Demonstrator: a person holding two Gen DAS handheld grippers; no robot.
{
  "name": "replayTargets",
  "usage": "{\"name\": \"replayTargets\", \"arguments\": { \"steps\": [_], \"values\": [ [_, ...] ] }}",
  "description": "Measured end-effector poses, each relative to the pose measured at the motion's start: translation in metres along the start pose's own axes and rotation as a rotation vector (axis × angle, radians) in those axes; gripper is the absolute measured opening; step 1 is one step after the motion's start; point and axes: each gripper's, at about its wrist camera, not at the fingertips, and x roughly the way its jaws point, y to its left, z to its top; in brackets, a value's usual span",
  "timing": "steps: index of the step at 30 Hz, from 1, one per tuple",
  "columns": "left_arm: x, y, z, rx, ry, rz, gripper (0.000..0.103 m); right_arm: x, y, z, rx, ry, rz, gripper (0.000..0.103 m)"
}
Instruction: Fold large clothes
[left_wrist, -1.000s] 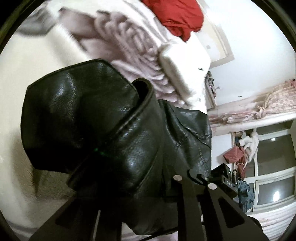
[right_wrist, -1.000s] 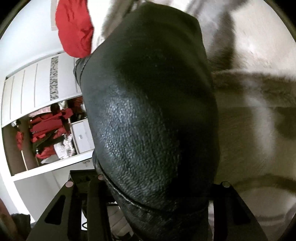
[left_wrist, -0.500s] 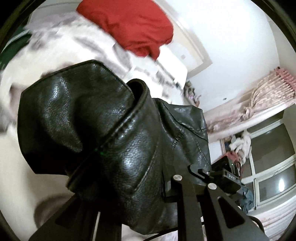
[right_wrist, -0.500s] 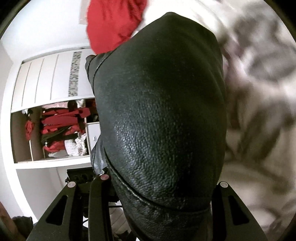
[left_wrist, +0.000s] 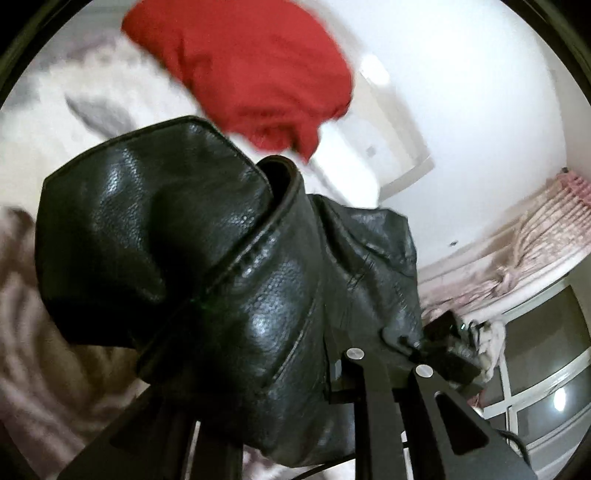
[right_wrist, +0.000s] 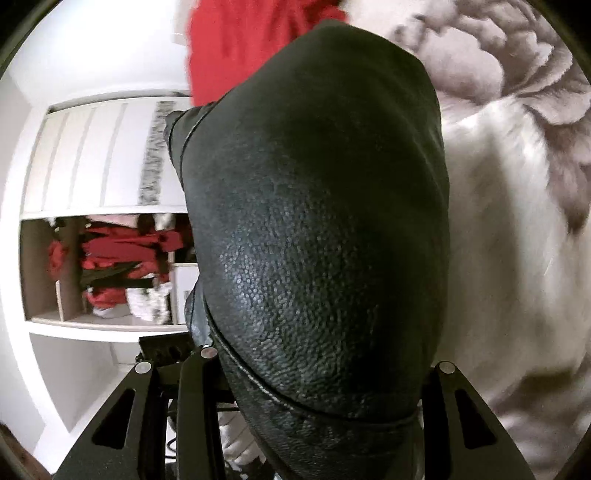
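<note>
Both the left gripper and the right gripper stay clamped on the black jacket, which hangs bunched between them above the bed. Over the last second the red garment has grown larger and nearer in both views, so the jacket is being carried up the bed towards it. That suggests a lift or reposition before the next fold, not a fold laid down yet.

Two close wrist views (shared jacket)
</note>
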Motion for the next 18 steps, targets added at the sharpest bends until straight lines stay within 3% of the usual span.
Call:
{"name": "replayTargets", "arguments": {
  "steps": [2,4,6,8,9,12,14,15,18],
  "values": [
    [0.036,0.021,-0.011,-0.003,0.058,0.036,0.014,0.011,-0.036,0.018,0.035,0.03,-0.036,0.043],
    [0.055,0.035,-0.025,0.004,0.081,0.055,0.022,0.015,-0.065,0.034,0.073,0.047,-0.081,0.044],
    [0.058,0.039,-0.029,0.02,0.078,0.059,0.033,0.014,-0.078,0.045,0.08,0.056,-0.078,0.046],
    [0.058,0.038,-0.028,0.028,0.102,0.069,0.036,0.014,-0.077,0.051,0.085,0.07,-0.069,0.049],
    [0.058,0.036,-0.026,0.033,0.122,0.086,0.039,0.013,-0.076,0.053,0.087,0.082,-0.095,0.055],
    [0.053,0.021,-0.021,0.065,0.174,0.179,0.049,0.0,-0.071,0.051,0.064,0.092,-0.238,0.071],
    [0.043,0.01,-0.021,0.111,0.172,0.251,0.061,-0.013,-0.064,0.044,0.033,0.064,-0.341,0.075],
    [0.041,0.003,-0.022,0.14,0.167,0.289,0.072,-0.018,-0.058,0.039,0.01,0.041,-0.398,0.078],
    [0.032,-0.015,-0.027,0.236,0.182,0.376,0.078,-0.03,-0.033,0.019,-0.07,-0.047,-0.665,0.086]
  ]
}}
